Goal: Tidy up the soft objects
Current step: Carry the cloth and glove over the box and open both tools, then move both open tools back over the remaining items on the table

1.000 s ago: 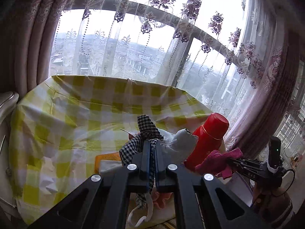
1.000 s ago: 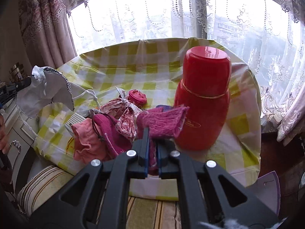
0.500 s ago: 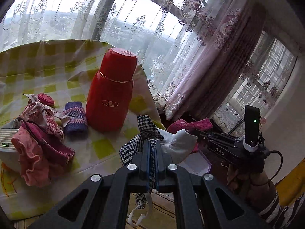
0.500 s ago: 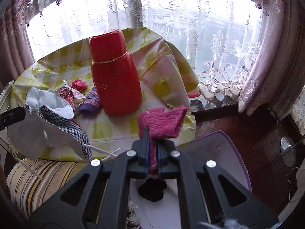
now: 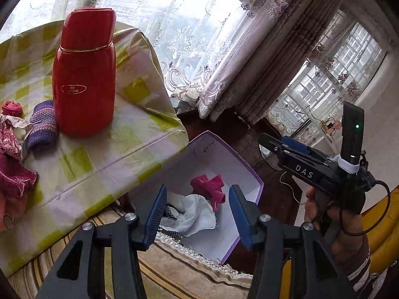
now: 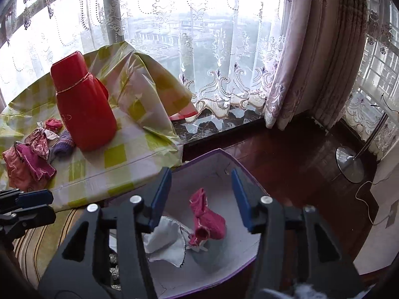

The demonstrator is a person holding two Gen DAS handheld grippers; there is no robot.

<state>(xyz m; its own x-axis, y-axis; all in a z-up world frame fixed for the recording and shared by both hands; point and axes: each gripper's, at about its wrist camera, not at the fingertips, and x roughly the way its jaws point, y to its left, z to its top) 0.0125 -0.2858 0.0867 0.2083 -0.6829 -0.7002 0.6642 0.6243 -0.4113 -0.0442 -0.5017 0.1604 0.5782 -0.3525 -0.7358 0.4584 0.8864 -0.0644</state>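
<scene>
My left gripper (image 5: 197, 214) hangs over a white box with a purple rim (image 5: 249, 174), its jaws opening with nothing between them. Under it in the box lie a white and checked face mask (image 5: 197, 211) and a pink knit piece (image 5: 209, 186). My right gripper (image 6: 199, 196) is over the same box (image 6: 207, 164), jaws opening and empty, above the pink knit piece (image 6: 209, 221) and the mask (image 6: 167, 241). More soft things stay on the checked table: a purple knit piece (image 5: 43, 127), a red rosette (image 5: 11, 108) and pink cloths (image 6: 27, 164).
A tall red flask (image 5: 84, 72) stands near the table's right edge. The box sits on a dark wooden floor beside a striped cushion (image 5: 174, 274). A lamp's metal foot (image 6: 349, 164) stands at the right. Lace curtains hang behind.
Both grippers swung right from the table to above the box and went from shut to open. The mask and the pink knit piece left the jaws and now lie in the box.
</scene>
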